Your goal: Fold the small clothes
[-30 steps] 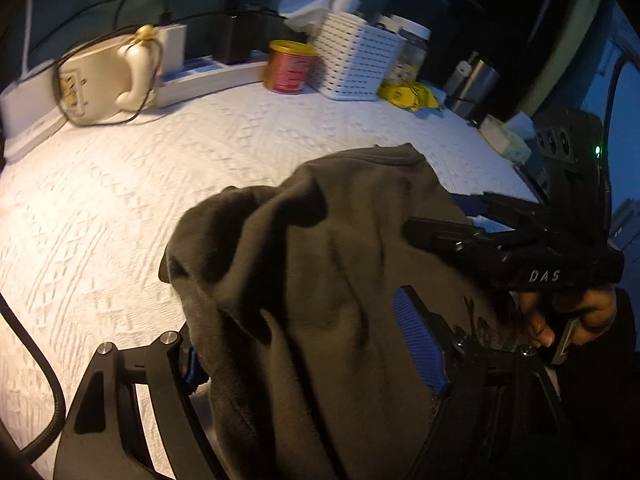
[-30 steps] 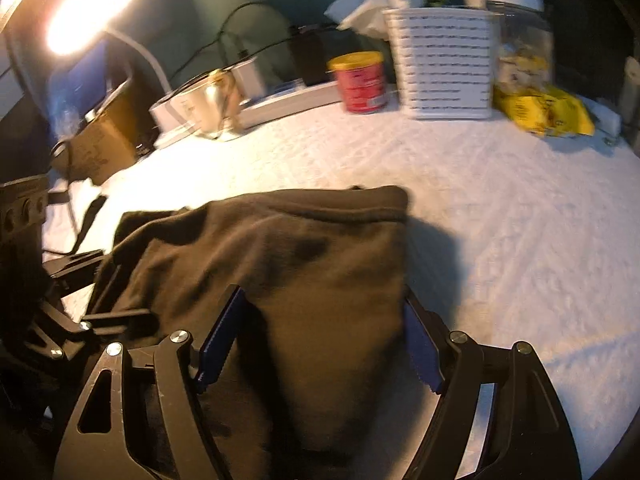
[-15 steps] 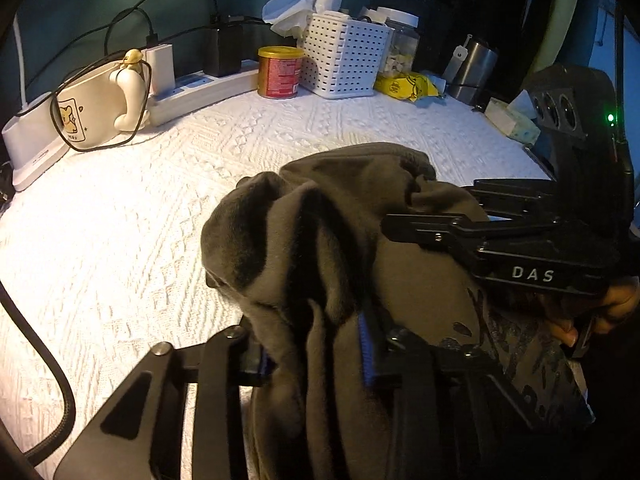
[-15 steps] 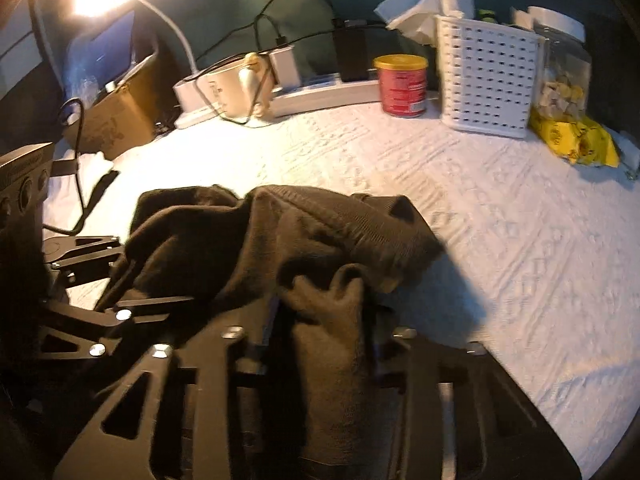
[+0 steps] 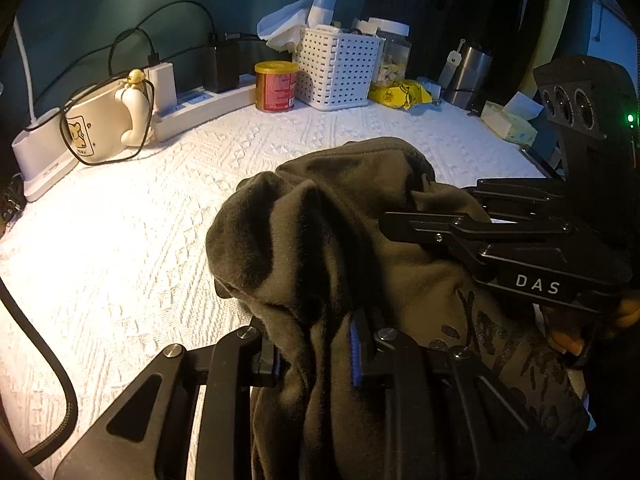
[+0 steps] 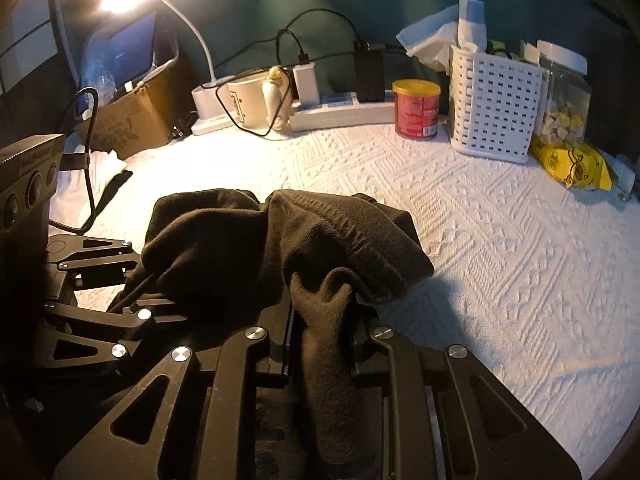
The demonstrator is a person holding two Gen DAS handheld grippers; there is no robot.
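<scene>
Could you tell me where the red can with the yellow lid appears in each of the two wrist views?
Left wrist view: the red can stands at upper centre, just left of the white basket.
Right wrist view: the red can stands upper right of centre, again left of the white basket.
Shared landmark: the white basket.

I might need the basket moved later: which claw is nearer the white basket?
Right. The right claw sits on the basket's side of the dark garment; the left claw is on the far side.
</scene>
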